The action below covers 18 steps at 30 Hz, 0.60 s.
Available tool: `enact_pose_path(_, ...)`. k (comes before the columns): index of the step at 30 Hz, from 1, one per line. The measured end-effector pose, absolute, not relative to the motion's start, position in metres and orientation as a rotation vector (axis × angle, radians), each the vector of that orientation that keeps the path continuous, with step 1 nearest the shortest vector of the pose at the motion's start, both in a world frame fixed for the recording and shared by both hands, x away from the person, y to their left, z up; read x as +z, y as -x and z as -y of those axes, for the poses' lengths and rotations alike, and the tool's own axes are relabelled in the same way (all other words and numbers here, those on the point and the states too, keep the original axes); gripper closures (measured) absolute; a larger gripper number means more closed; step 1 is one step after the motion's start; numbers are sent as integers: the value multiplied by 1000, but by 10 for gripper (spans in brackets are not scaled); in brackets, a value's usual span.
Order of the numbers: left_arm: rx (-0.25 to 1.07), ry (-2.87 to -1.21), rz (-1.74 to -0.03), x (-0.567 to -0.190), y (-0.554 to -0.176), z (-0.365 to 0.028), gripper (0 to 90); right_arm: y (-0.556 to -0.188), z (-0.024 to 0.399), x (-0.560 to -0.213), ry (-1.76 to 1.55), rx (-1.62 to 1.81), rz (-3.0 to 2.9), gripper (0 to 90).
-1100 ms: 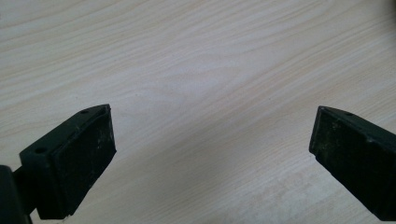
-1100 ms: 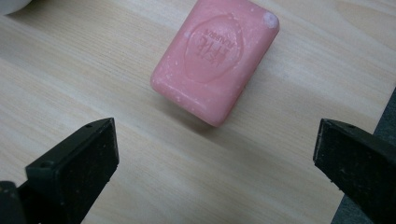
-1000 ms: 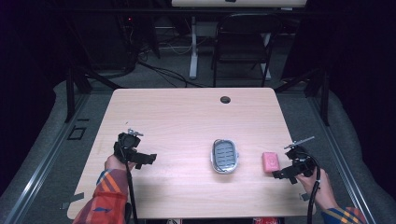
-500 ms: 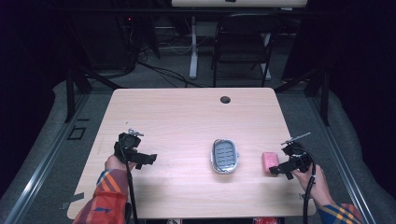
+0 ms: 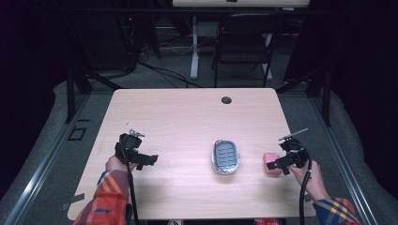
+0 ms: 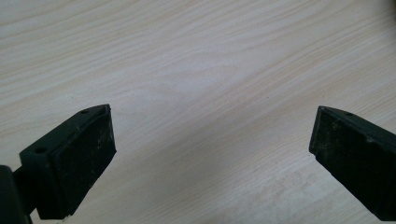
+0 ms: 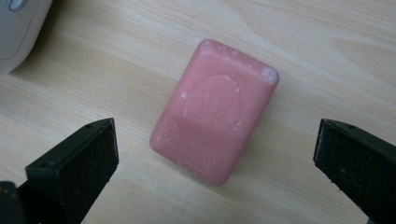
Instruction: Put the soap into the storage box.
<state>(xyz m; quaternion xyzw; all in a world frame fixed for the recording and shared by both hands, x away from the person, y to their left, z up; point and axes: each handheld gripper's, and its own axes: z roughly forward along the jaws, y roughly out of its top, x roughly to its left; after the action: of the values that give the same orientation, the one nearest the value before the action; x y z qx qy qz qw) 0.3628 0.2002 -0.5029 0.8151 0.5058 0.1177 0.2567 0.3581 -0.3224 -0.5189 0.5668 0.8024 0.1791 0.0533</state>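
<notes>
In the high view the pink soap bar (image 5: pixel 271 162) is half covered by the right gripper (image 5: pixel 276 164), so only its left part shows there, lying on the table (image 5: pixel 187 117) just right of the grey soap dish (image 5: pixel 225 156) and apart from it. The right gripper view shows the bar whole: it lies flat, its long axis running from lower left to upper right in that view, an oval stamp on its top face too faint to read. A white corner of the dish is cut off at the upper left edge. The right gripper's jaws stand wide, one on each side of the bar, touching nothing. The left gripper (image 5: pixel 149 160) hovers over bare wood, jaws also wide.
</notes>
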Motion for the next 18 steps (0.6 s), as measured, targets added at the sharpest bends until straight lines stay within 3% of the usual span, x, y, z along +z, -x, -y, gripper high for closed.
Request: enact_pose_path(18, 318, -2214, -1371, -503, -363, -200, 3, -377, 313, -529, -1800, 501, -2399, 0)
